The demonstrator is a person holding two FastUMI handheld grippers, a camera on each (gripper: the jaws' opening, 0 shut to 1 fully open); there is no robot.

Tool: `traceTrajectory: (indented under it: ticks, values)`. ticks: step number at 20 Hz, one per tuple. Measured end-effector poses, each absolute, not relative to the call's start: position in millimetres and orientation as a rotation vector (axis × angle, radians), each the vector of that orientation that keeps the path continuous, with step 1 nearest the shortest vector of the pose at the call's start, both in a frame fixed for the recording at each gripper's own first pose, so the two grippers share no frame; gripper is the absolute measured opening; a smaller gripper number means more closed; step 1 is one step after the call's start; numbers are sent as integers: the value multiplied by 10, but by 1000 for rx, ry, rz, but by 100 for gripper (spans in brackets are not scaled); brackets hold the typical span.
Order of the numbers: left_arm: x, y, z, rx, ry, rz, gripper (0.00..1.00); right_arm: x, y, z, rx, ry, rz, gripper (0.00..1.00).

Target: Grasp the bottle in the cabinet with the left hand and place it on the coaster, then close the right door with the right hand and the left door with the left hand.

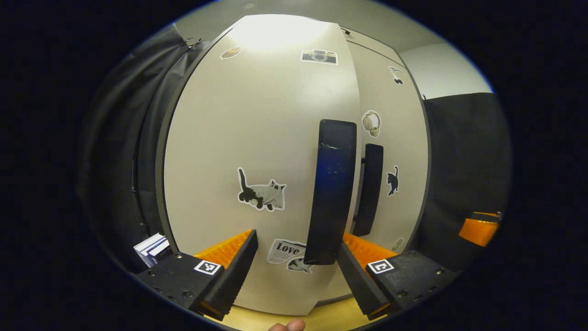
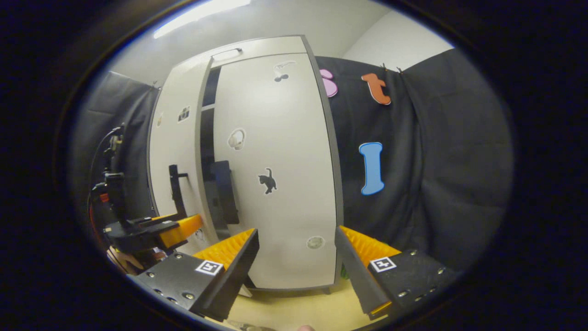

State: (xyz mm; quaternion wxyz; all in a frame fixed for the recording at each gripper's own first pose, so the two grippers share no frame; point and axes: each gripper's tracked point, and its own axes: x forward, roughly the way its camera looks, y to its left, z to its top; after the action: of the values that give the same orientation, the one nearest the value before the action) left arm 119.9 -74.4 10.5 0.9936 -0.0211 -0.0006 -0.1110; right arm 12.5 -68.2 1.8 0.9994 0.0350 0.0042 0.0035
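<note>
**Left door nearly shut, right door home**

We work in a booth walled with black cloth, on a pale wooden tabletop that carries the tall cream cabinet. Its right door lies flush in the frame, so we judge that step done. The left door stands slightly ajar: in the right gripper view a dark slot shows between the two leaves, and the left leaf sits proud of the right.

That explains our placing. The left tool faces the left door squarely and close, fingers spread wide and gripping nothing, with the door's black handle rising just inside its right finger; we judge it is there to push the leaf home rather than to grip. From the right gripper view we see this same tool low beside the left door's edge.

The right tool hangs back, well apart from the cabinet, spread and empty, its part apparently finished and kept clear of the swing.

The bottle and the coaster we cannot place from these views; with one door closed, we judge the bottle already delivered.

Small cat stickers dot the doors.
</note>
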Motion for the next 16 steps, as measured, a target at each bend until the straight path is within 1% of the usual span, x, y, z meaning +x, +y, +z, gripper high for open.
traceTrajectory:
  ticks: [2,5,6,7,10,11,12,14,16]
  values:
    - [1250,-765,128,-35,-2,-197,100,92,-591,-128,72,45,37,100]
    - [1260,-809,142,-29,-12,-144,100,29,-561,-235,88,53,43,100]
    - [1247,-809,151,-23,-17,-126,100,19,-562,-265,88,62,43,97]
    - [1261,-810,132,-19,-20,-110,100,-4,-570,-297,87,71,41,100]
    - [1279,-813,131,-20,-29,-71,100,-58,-581,-326,96,79,42,100]
    - [1276,-826,133,-26,-34,-64,100,-84,-570,-363,104,93,49,97]
    - [1272,-828,124,-25,-27,-64,100,-96,-565,-385,107,102,52,100]
    - [1243,-817,96,-19,-5,-54,100,-129,-580,-361,102,92,54,100]
    - [1125,-837,153,-36,-19,-65,100,-122,-594,-348,103,79,52,100]
